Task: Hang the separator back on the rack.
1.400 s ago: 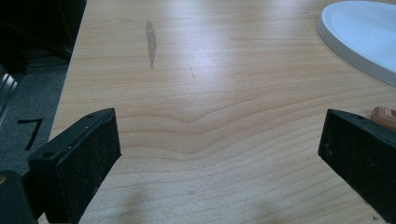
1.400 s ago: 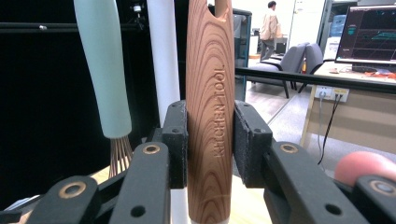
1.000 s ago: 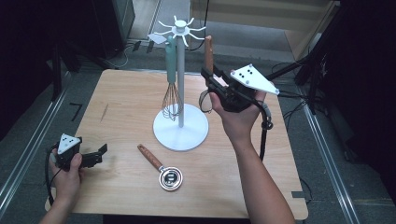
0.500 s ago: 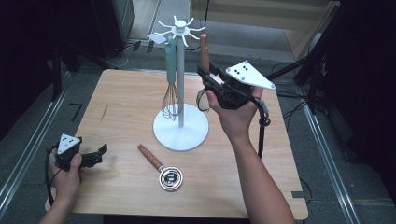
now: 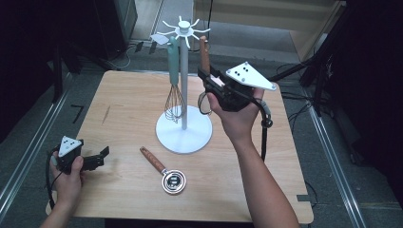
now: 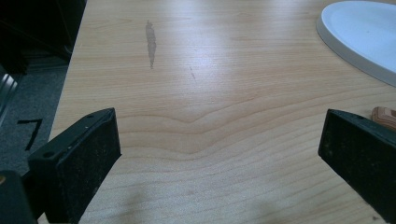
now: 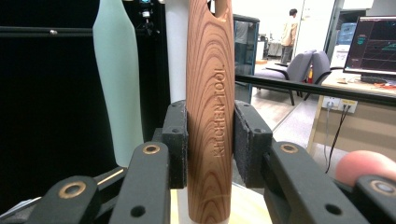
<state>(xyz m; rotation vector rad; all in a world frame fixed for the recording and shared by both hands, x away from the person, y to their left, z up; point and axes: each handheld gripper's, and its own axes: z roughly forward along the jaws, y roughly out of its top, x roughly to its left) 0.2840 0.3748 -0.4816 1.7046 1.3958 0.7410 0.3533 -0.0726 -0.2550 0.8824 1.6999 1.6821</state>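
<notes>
Wooden and stiff, the utensil handle (image 7: pixel 210 107) stands upright in the right gripper (image 5: pixel 215 81), whose jaws clamp its flat sides just beside the white rack (image 5: pixel 183 76). It looks light, and the smooth grain could slip, so a hold at mid-handle, below the hanging hole, seems sound. A teal whisk (image 5: pixel 174 85) hangs close by. The left gripper (image 5: pixel 97 158) rests on the surface (image 5: pixel 123 104) with jaws wide and nothing between them.
</notes>
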